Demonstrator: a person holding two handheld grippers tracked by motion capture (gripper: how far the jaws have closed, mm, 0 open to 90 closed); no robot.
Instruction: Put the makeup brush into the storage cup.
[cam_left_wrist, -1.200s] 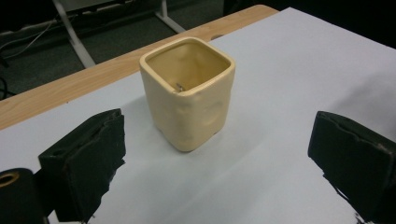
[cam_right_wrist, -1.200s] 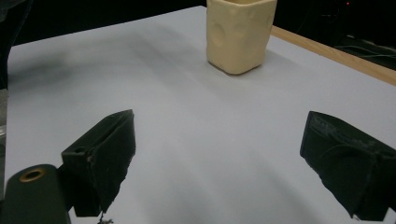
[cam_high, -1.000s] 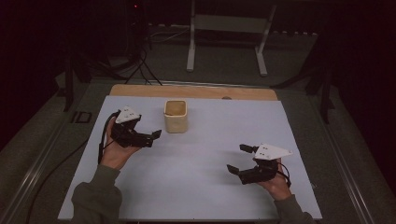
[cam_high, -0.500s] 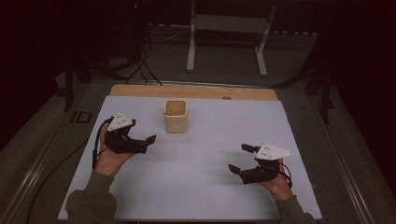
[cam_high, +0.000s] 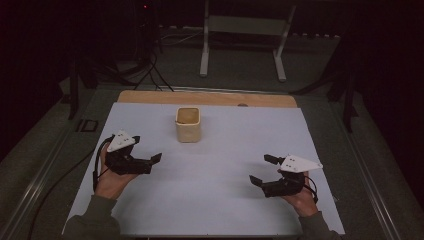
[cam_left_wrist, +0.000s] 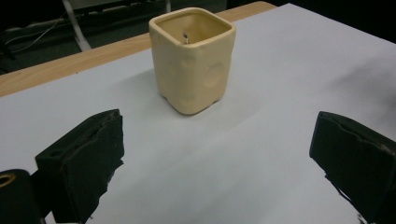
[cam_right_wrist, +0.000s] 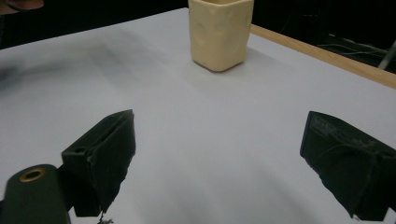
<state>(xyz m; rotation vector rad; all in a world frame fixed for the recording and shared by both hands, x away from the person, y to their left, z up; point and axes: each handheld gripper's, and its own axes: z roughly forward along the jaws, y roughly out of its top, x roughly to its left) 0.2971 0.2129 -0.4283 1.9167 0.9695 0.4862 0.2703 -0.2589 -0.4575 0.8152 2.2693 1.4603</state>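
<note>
On white sheet, high view: cream square ceramic cup (cam_high: 188, 124) upright at 12 o'clock, left gripper (cam_high: 150, 162) at 9, right gripper (cam_high: 261, 171) at 4, both empty | left gripper view: jaws apart, cup dead ahead; approach level, straddle opposite walls | right gripper view: jaws apart, cup at 12, well apart.

Bare white sheet (cam_high: 215, 185) lies between the 2 grippers; just the cup (cam_high: 188, 124) stands ahead.

pale cream-yellow cup (cam_high: 188, 125) with shallow round dimples; black jaws on left gripper (cam_high: 150, 162) and right gripper (cam_high: 264, 169), each topped by a light grey plate; white sheet (cam_high: 210, 200) over a tan wooden table (cam_high: 150, 96).
</note>
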